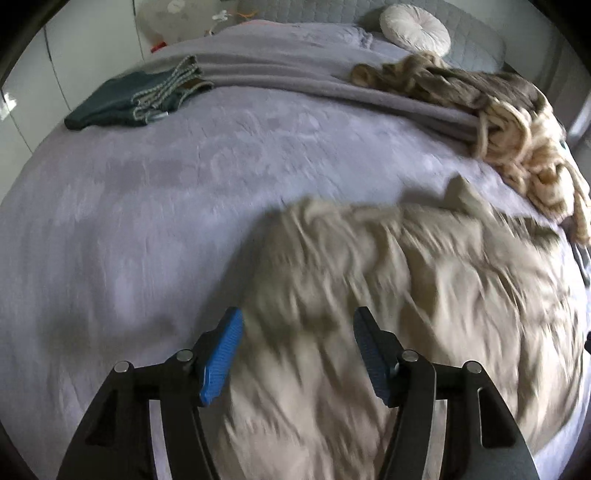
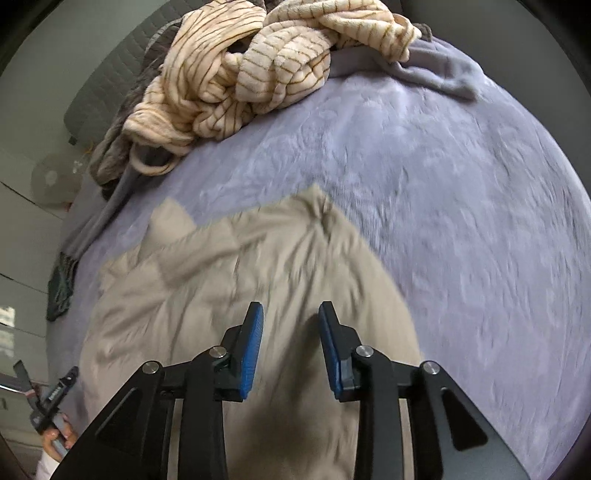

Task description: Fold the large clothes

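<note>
Left tongs (image 1: 297,354): lower centre of the left wrist view, blue pads spread wide, nothing between them, poised over rumpled cloth.

Right tongs (image 2: 291,350): lower centre of the right wrist view, pads parted, somewhat narrower than the left pair, gripping nothing.

Beige garment (image 2: 236,280): the piece to be folded. Lies spread and creased on the bed, filling the lower half of both views; far edge uneven, with a raised corner toward the upper centre of the right view. Much of it is blurred.

Bed cover (image 1: 147,192): lilac, plush, carrying everything.

Dark folded garment (image 1: 125,99): upper left of the left view, apparently already done.

Striped cream fleece (image 2: 258,74): heaped at the top of the right view, well apart from the beige piece.

Round cushion (image 1: 413,27): at the headboard.

Step, as judged: taking hold of the near edge. Best done by pinching one layer at matched points on either side, then drawing it taut before carrying it over.

Pose: both tools point forward and downward, side by side, low above the cloth; contact cannot be told.
</note>
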{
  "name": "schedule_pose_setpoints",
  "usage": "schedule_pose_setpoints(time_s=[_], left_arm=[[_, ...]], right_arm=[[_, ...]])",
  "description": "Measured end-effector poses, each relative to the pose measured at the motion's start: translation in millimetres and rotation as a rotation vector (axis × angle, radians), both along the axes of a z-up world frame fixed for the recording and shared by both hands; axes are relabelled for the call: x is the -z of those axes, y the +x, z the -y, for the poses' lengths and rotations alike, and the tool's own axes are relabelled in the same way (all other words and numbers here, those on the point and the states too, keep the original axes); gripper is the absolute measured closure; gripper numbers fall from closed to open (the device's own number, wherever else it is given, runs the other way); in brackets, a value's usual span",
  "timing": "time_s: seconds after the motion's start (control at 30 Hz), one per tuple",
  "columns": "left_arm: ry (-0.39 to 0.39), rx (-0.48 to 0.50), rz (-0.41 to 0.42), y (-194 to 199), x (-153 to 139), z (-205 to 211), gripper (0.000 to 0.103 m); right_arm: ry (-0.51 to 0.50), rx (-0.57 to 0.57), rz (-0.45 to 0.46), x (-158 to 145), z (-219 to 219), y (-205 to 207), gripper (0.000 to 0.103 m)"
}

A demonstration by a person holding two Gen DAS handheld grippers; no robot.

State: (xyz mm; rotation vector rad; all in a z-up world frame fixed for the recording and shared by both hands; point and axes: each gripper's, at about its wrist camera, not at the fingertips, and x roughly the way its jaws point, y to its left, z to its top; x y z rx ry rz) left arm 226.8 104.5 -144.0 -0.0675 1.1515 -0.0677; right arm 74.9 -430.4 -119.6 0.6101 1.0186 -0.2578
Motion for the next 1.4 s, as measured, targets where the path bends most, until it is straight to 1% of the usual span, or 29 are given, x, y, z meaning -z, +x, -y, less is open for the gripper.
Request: schedule_pose_setpoints(time_s=[0.1, 0.17, 0.2, 0.3, 0.33, 0.37, 0.4, 0.43, 0.47, 0.53, 0.67, 0.73, 0.8, 0.83, 0.93, 1.03, 1.07, 1.1, 1.13, 1.4], left_arm=[[-0.013, 0.022, -0.017, -26, -3, 9, 0.039], [-0.024, 0.033, -0.038, -42, -3, 15, 0.039], [-0.026, 0.035, -0.047, -49, -3, 17, 0.039], [-0.021, 0.048, -0.079, -70, -2, 25, 0.039], [-0.026, 0.056, -0.089, -79, -2, 28, 0.035], [-0.027, 0.062, -0.093, -85, -2, 30, 0.024], [-0.025, 0.062, -0.09, -91, -3, 32, 0.003], [-0.02, 0.056, -0.073, -98, -6, 33, 0.0], [-0.017, 0.058, -0.068, -103, -8, 34, 0.0], [-0.02, 0.063, -0.087, -111, -7, 36, 0.0], [-0.031, 0.069, -0.121, -118, -2, 37, 0.0], [-0.051, 0.089, -0.149, -122, 1, 39, 0.0], [-0.06, 0.094, -0.165, -126, 3, 40, 0.0], [-0.057, 0.089, -0.174, -127, 5, 39, 0.0], [-0.071, 0.057, -0.209, -131, 11, 36, 0.0], [-0.061, 0.044, -0.204, -137, 14, 34, 0.0], [-0.065, 0.046, -0.209, -138, 15, 34, 0.0], [-0.088, 0.057, -0.226, -139, 17, 35, 0.0], [-0.106, 0.063, -0.238, -141, 19, 36, 0.0], [-0.133, 0.031, -0.245, -145, 26, 33, 0.0]], right_arm=[[0.019, -0.008, 0.0, -2, -13, -21, 0.065], [0.02, -0.013, 0.003, -5, -19, -35, 0.06], [0.021, -0.017, 0.004, -6, -23, -44, 0.059], [0.038, -0.027, 0.002, -6, -31, -64, 0.051], [0.041, -0.028, 0.0, -6, -34, -71, 0.049], [0.044, -0.028, -0.002, -6, -36, -78, 0.045], [0.053, -0.03, -0.005, -5, -39, -86, 0.044], [0.066, -0.033, -0.006, -4, -42, -92, 0.041], [0.081, -0.037, -0.006, -3, -44, -97, 0.037], [0.098, -0.039, -0.007, -1, -47, -106, 0.032], [0.132, -0.028, -0.018, 8, -53, -120, 0.031], [0.155, -0.022, -0.021, 14, -55, -125, 0.03], [0.181, -0.028, -0.026, 20, -58, -127, 0.017], [0.193, -0.03, -0.025, 23, -60, -129, 0.014], [0.222, -0.022, -0.028, 30, -63, -132, 0.014], [0.259, 0.002, -0.031, 38, -63, -135, 0.014], [0.268, 0.01, -0.033, 40, -63, -136, 0.006], [0.276, 0.015, -0.033, 42, -64, -137, 0.001], [0.283, 0.023, -0.027, 43, -63, -138, 0.0], [0.329, 0.05, -0.027, 54, -65, -135, 0.0]])
